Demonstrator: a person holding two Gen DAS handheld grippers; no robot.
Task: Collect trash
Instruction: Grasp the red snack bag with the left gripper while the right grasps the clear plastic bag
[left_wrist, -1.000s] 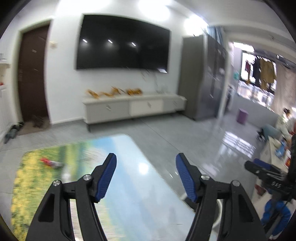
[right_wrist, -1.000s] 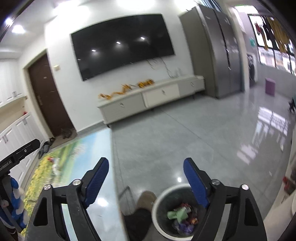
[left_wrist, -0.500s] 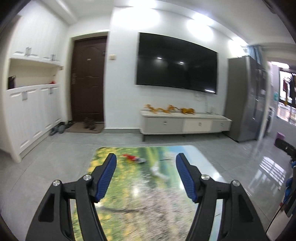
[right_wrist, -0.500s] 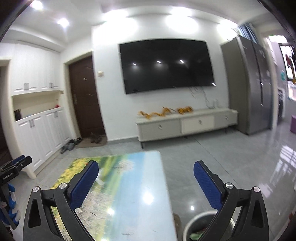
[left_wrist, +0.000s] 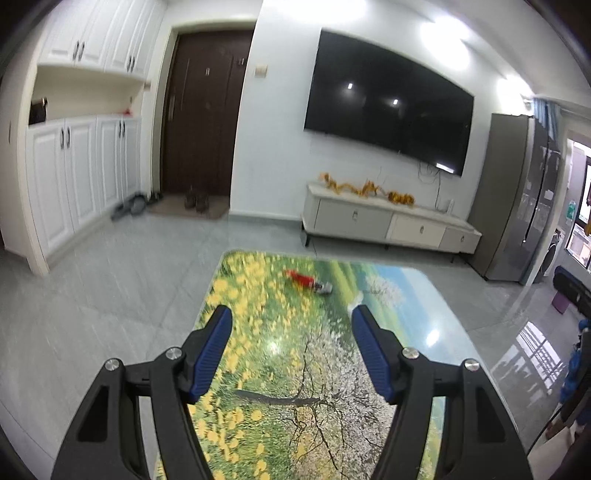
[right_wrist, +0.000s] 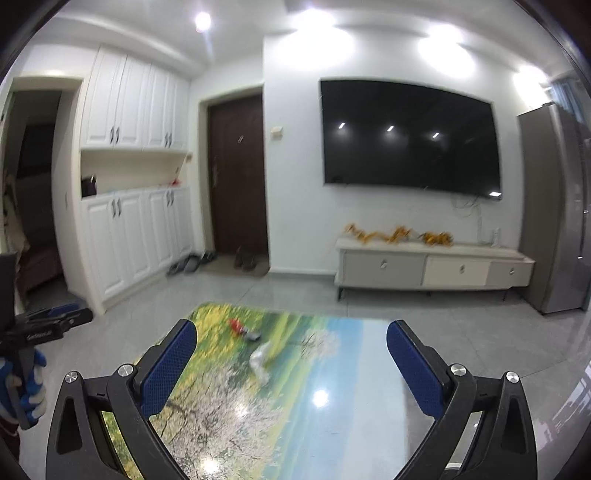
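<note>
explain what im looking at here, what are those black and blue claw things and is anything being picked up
Those claws are two handheld grippers, one in each of a person's hands; there is no robot arm. Each carries a fisheye camera looking forward along its two blue-padded fingers, hence the curved room.

One picture is from the left gripper, the other from the right gripper. Both are open and hold nothing.

Below them is a glossy table printed with a flower landscape. On it lie a red wrapper with a small grey piece beside it, and nearer, a crumpled whitish scrap. All are blurry, so I cannot say exactly what they are. They look like the trash to collect.
</note>
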